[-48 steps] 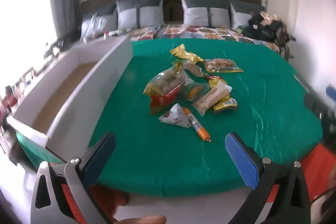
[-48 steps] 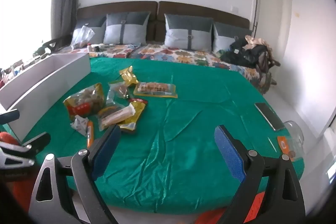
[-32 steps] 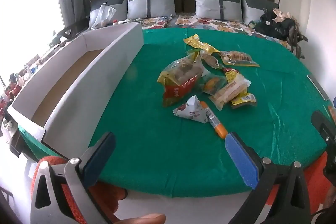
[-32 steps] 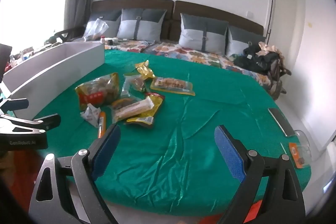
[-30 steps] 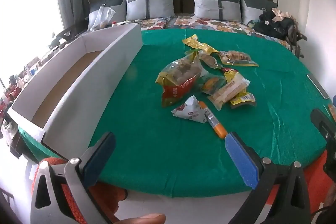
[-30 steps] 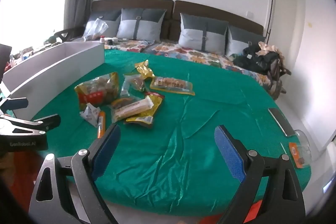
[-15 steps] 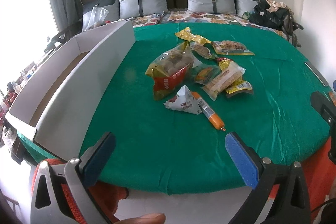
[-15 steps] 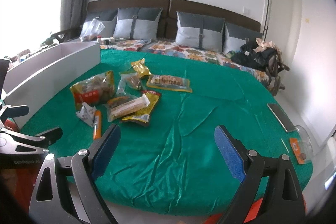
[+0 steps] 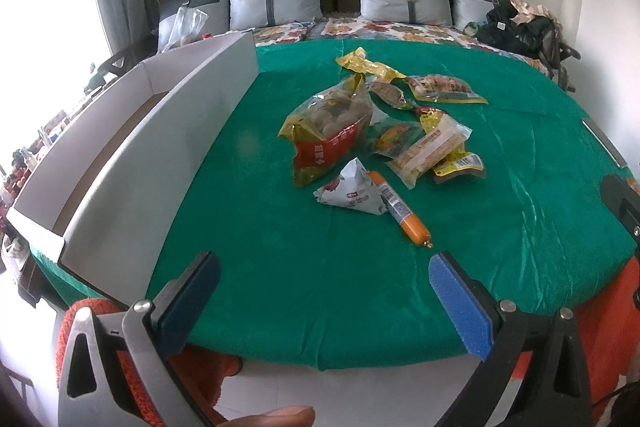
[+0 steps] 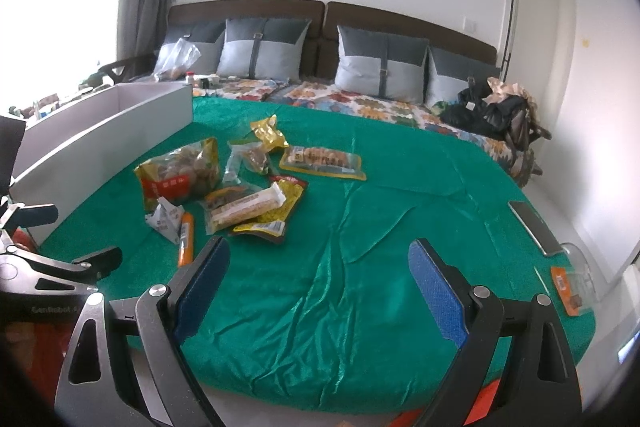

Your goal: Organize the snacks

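A green cloth (image 9: 280, 287) covers the worktop, with a long white box (image 9: 168, 147) along its left side, open on top and holding nothing visible. The snacks lie in a loose pile near the middle of the cloth, well apart from the box: a big yellow-and-red bag (image 9: 328, 131), a flat tray pack (image 9: 444, 89) at the far side, a long wafer bar (image 9: 430, 151), a small white pouch (image 9: 352, 193) and, nearest, an orange sausage stick (image 9: 400, 213).

The left gripper (image 9: 320, 291) and right gripper (image 10: 316, 279) both hover over the near edge, fingers spread wide, holding nothing.

The likely step is a first pick. The sausage stick is the nearest and clearest item; close across its width. The big bag is best pinched at a crimped end, since its slack middle may slip.
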Motion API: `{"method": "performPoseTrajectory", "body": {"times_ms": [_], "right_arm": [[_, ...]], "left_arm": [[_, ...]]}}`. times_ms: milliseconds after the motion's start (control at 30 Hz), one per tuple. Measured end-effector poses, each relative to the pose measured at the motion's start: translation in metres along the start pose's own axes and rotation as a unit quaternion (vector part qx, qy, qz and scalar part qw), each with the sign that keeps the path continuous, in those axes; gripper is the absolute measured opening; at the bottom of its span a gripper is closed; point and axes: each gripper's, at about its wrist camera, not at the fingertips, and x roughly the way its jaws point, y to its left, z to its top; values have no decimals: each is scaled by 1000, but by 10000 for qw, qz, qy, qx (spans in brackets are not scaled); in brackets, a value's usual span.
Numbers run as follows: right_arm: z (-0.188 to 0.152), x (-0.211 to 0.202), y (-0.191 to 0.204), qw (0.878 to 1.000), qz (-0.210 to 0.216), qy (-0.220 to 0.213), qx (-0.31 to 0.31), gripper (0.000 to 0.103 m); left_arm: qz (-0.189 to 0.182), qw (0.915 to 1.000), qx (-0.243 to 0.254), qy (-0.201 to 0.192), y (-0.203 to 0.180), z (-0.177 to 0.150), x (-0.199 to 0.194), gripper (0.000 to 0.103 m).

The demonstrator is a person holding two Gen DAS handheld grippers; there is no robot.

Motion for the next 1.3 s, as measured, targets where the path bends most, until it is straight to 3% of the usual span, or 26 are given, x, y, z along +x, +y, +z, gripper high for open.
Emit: {"method": "performPoseTrajectory", "body": {"times_ms": [1300], "right_arm": [[4, 0, 6, 9999, 56, -76, -34, 93]], "left_arm": [[-180, 9997, -150, 76, 5, 1, 1, 103]]}}
